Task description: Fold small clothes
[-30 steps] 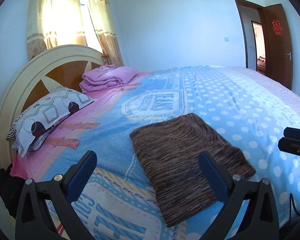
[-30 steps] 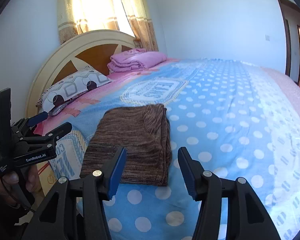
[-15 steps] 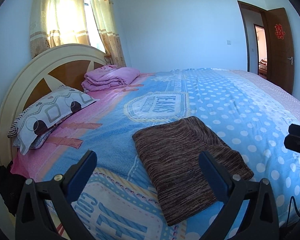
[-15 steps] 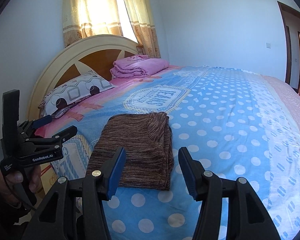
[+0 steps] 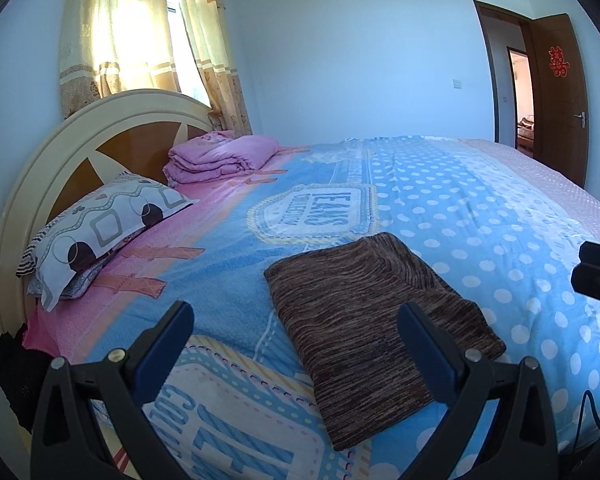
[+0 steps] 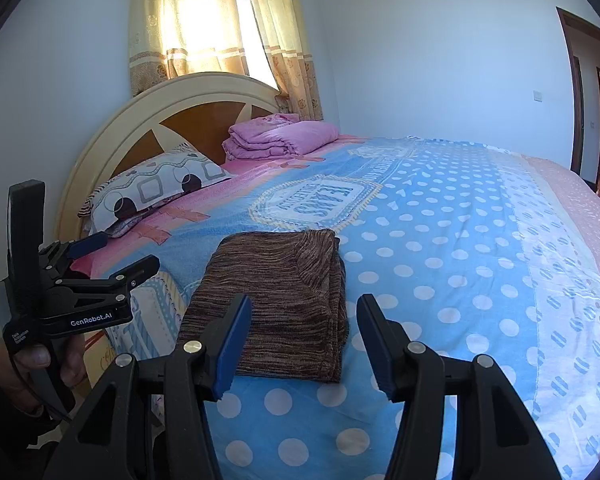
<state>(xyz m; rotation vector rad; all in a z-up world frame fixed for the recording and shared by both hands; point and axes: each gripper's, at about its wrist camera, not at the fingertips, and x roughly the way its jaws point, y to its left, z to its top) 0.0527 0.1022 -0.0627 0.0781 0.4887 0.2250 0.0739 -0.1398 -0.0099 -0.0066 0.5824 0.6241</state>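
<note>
While both grippers hang above the near edge of the bed, nothing is held in either one. Compared with a second ago the views have shifted only a little and the brown knit garment point(image 5: 374, 322) lies just as it did, so I judge that the fold is done and the hands are pausing or backing off. The left gripper point(image 5: 296, 340) stands wide, its blue pads apart with empty air between them; the garment is just beyond its right finger, lying flat on the blue dotted blanket point(image 5: 480, 216). The right gripper point(image 6: 304, 340) is half open, also empty, and the garment point(image 6: 280, 300) lies just in front of it, a little to the left, not touching the pads. It is a neat rectangle, its doubled edges on the right side. Farther left, a patterned pillow point(image 6: 156, 188) leans near the headboard point(image 6: 180, 92), and beyond it a folded pink quilt point(image 6: 280, 138) rests under the curtain point(image 6: 220, 20). At far right a brown door point(image 5: 560, 100) stands open.
</note>
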